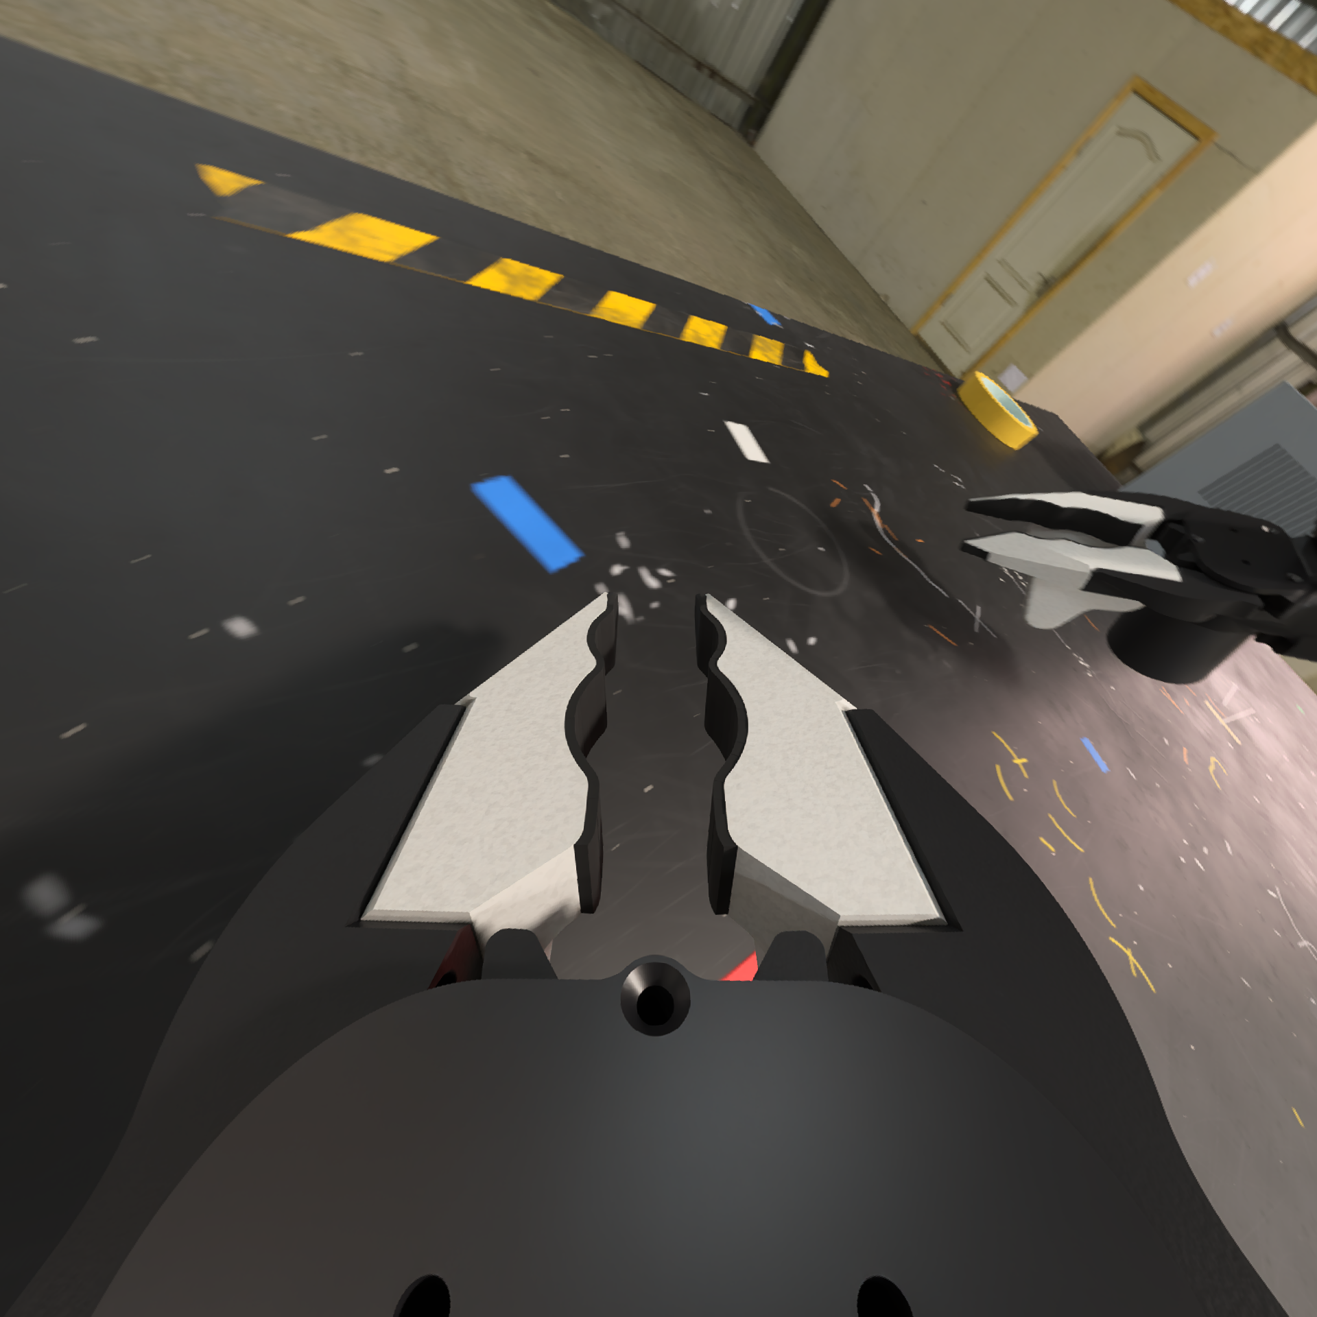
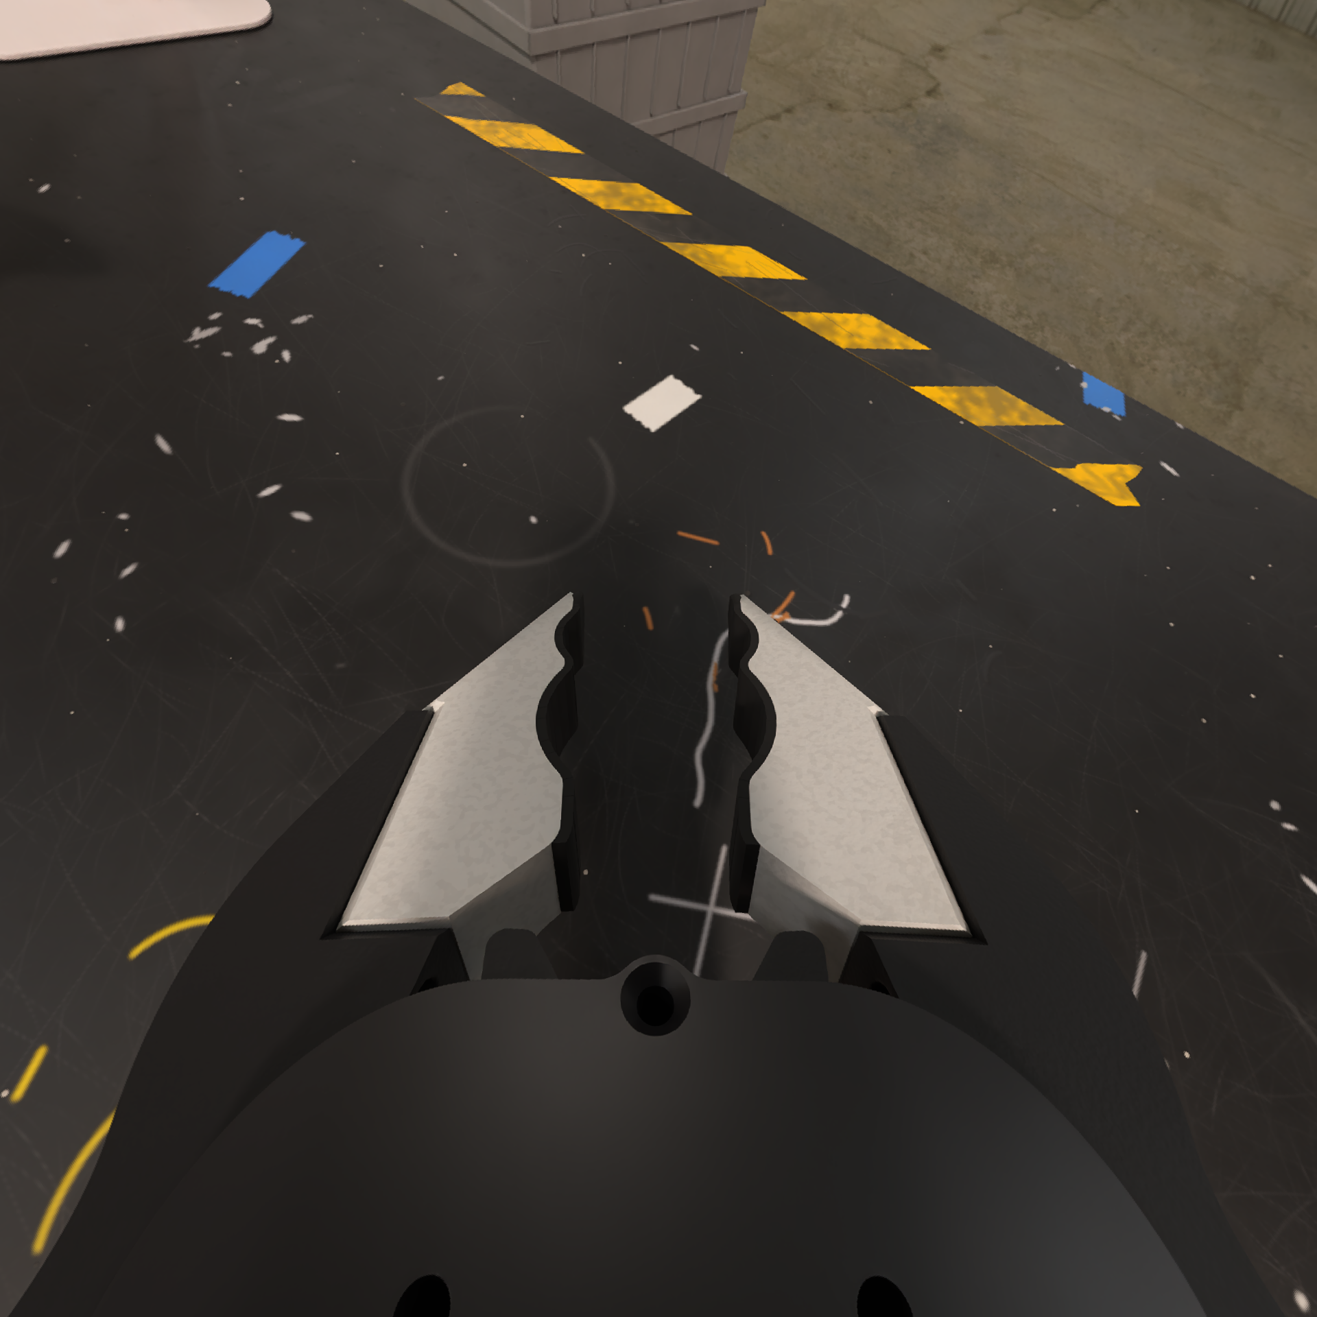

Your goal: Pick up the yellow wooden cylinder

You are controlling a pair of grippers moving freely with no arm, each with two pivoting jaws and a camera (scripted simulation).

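Note:
I see no yellow wooden cylinder in either view. The only yellow round object is a short ring-like roll (image 1: 996, 410) lying near the far edge of the dark table (image 1: 285, 427). My left gripper (image 1: 656, 606) is open and empty, low over the table. My right gripper (image 2: 656, 606) is also open and empty, above orange and white scribbles on the table. It also shows in the left wrist view (image 1: 966, 527) at the right, with its fingers slightly apart, nearer to me than the yellow roll.
A yellow-and-black striped tape (image 1: 513, 274) (image 2: 734, 260) runs along the far table edge. Blue tape (image 1: 526, 522) (image 2: 256, 262) and white tape (image 1: 746, 440) (image 2: 661, 403) pieces lie flat. A grey crate (image 2: 641, 64) stands beyond the edge, and a pale flat board (image 2: 128, 21) lies at the top left.

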